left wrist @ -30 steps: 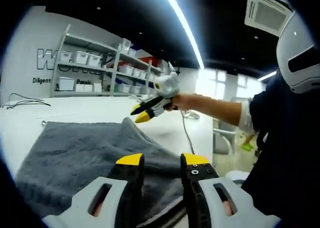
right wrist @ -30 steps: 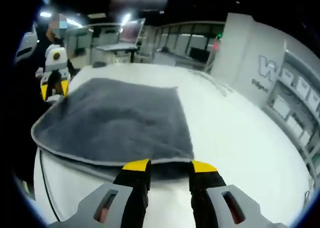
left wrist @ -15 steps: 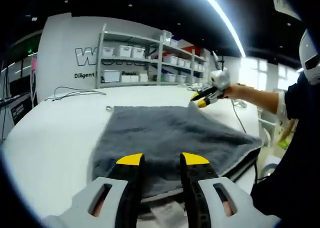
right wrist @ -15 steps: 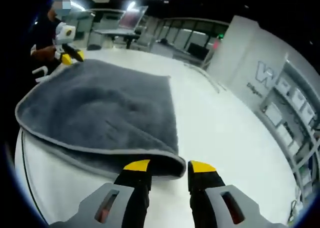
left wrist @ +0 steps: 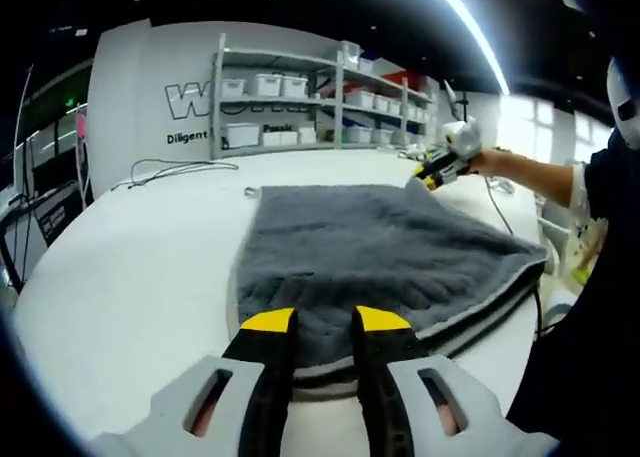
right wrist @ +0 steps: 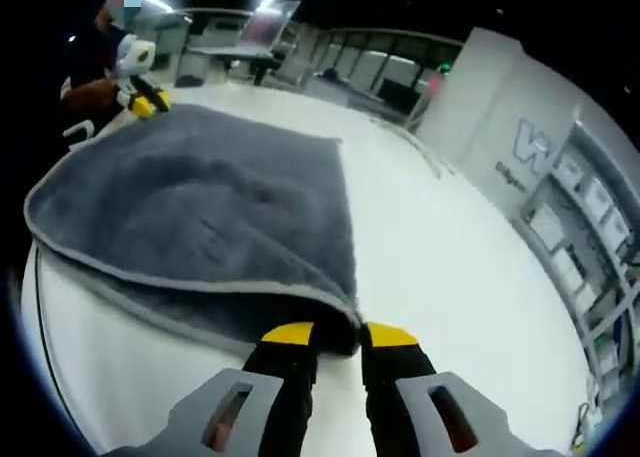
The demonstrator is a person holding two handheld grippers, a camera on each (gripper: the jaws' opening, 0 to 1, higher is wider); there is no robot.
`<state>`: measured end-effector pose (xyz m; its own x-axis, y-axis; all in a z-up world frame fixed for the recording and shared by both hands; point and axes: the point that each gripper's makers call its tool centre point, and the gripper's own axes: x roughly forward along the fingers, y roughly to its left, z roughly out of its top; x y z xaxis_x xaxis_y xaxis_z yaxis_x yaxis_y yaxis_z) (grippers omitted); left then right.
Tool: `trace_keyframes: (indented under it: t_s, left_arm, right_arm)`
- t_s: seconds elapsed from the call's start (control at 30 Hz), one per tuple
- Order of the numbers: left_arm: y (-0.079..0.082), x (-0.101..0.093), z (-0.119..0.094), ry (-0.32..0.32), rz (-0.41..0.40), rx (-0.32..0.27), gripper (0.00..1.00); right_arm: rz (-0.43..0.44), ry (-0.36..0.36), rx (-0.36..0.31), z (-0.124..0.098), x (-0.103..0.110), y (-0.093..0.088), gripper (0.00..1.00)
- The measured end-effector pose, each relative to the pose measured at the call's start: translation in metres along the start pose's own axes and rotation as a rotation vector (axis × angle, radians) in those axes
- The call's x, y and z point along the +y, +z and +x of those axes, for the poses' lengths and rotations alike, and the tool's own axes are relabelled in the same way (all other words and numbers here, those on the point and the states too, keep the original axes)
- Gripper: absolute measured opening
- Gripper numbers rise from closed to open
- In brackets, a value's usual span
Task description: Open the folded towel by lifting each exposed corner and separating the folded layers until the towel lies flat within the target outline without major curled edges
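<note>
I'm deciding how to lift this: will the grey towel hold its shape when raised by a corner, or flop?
Probably flop: the grey towel already sags and curves between the right gripper and the left gripper. Its thick pile suggests some weight, so it should drape. The fuzzy surface likely grips rather than slips.

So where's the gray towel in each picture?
Left gripper view: the towel lies across the middle of the white table, its near edge at the left gripper.
Right gripper view: the towel fills the left and middle, one corner at the right gripper.
Shared landmark: the wall with the big letters.
</note>
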<state>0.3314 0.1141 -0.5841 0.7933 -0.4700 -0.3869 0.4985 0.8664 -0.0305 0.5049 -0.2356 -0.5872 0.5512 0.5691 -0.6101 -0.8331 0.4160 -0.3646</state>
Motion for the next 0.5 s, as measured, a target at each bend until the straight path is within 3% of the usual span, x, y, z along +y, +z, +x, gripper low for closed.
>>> trace_keyframes:
  t_s: [0.5]
  left_arm:
    - [-0.0091,0.0063,-0.0022,0.038,-0.014,0.052,0.06]
  right_arm:
    - [0.023,-0.005,-0.006,-0.0038,0.0064,-0.0041,0.0]
